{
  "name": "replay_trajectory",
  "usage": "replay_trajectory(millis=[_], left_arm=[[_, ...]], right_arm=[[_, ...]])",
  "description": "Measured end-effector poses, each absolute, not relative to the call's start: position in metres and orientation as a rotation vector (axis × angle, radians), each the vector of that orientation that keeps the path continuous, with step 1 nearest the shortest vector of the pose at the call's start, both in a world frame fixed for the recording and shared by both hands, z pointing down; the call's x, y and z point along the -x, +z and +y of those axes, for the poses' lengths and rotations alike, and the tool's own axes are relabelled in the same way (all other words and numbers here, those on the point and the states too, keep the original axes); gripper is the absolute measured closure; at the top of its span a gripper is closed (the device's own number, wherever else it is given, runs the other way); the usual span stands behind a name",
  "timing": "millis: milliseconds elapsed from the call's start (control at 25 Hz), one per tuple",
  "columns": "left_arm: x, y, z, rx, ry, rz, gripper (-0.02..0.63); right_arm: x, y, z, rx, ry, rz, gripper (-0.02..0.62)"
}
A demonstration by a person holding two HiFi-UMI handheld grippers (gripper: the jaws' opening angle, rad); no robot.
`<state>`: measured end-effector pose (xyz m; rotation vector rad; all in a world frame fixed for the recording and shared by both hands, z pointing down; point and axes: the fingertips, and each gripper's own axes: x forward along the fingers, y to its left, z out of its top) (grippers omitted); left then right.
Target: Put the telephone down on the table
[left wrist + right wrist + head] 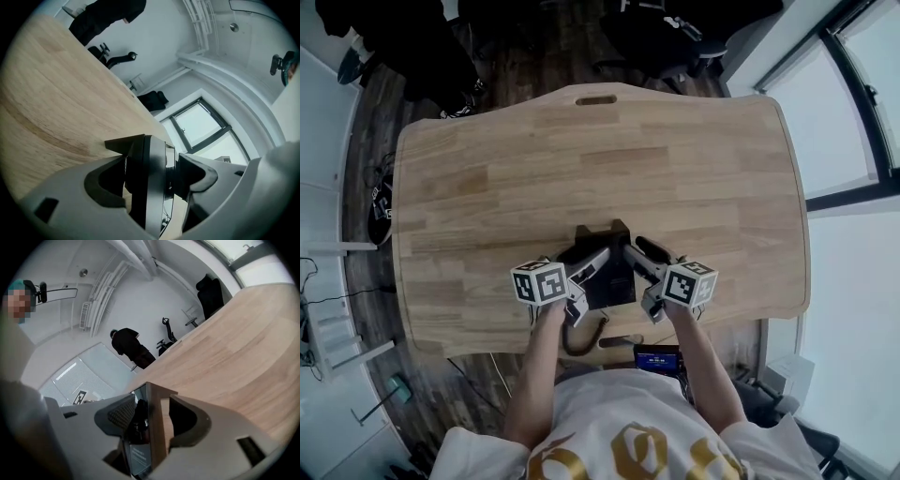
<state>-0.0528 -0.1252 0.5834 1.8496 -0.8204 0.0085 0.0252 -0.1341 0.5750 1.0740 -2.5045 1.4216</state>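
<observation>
The black telephone [607, 267] lies on the wooden table [581, 159] close to the front edge, its coiled cord [581, 339] hanging over that edge. My left gripper [586, 278] straddles the phone's left side and my right gripper [639, 277] its right side. In the left gripper view the telephone [151, 183] stands edge-on between the jaws, with bare wood showing between it and one jaw. In the right gripper view the telephone [140, 432] also sits between the jaws, with a strip of wood showing beside one jaw. Neither gripper clamps it.
The tabletop stretches away beyond the phone, with a slot [596, 99] at its far edge. A small device with a lit screen [656, 358] sits below the front edge. Dark office chairs [441, 47] stand beyond the table; large windows [862, 112] are on the right.
</observation>
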Motion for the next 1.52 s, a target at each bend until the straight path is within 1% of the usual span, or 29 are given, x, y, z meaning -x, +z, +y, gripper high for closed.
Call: replay_trajectory(millis=[320, 560, 640, 760, 800, 880, 960, 1000, 1040, 1240, 1360, 1520], left_arm=[[0.069, 0.586, -0.119, -1.797, -0.027, -0.894, 0.290], [0.109, 0.569, -0.101, -1.922, 0.016, -1.090, 0.290], [0.113, 0.553, -0.095, -2.032, 0.099, -1.161, 0.290], [0.106, 0.522, -0.088, -2.161, 0.174, -1.229, 0.291], [0.104, 0.512, -0.087, -2.190, 0.173, -1.248, 0.291], [0.100, 0.494, -0.083, -2.258, 0.194, -1.287, 0.291], [0.096, 0.478, -0.075, -2.339, 0.253, -1.333, 0.297], [0.095, 0.470, -0.070, -2.373, 0.281, -1.359, 0.311], [0.094, 0.462, -0.066, -2.398, 0.298, -1.387, 0.340], [0.108, 0.440, -0.049, -2.366, 0.375, -1.558, 0.568], [0.112, 0.431, -0.037, -2.340, 0.376, -1.601, 0.593], [0.106, 0.419, -0.023, -2.342, 0.275, -1.555, 0.597]], right_arm=[[-0.025, 0.542, -0.108, -1.075, 1.354, -2.569, 0.377], [-0.028, 0.518, -0.103, -1.190, 1.229, -2.620, 0.405], [-0.030, 0.506, -0.102, -1.229, 1.158, -2.651, 0.407], [-0.029, 0.488, -0.095, -1.275, 1.069, -2.697, 0.450], [-0.027, 0.484, -0.091, -1.275, 1.039, -2.702, 0.454], [-0.026, 0.478, -0.082, -1.285, 0.948, -2.694, 0.511], [-0.029, 0.472, -0.072, -1.322, 0.800, -2.656, 0.543], [-0.032, 0.468, -0.068, -1.346, 0.713, -2.626, 0.560], [-0.035, 0.464, -0.063, -1.368, 0.637, -2.596, 0.565], [-0.038, 0.436, -0.044, -1.448, 0.491, -2.587, 0.578], [-0.032, 0.424, -0.033, -1.452, 0.393, -2.584, 0.581], [-0.032, 0.415, -0.021, -1.475, 0.372, -2.580, 0.581]])
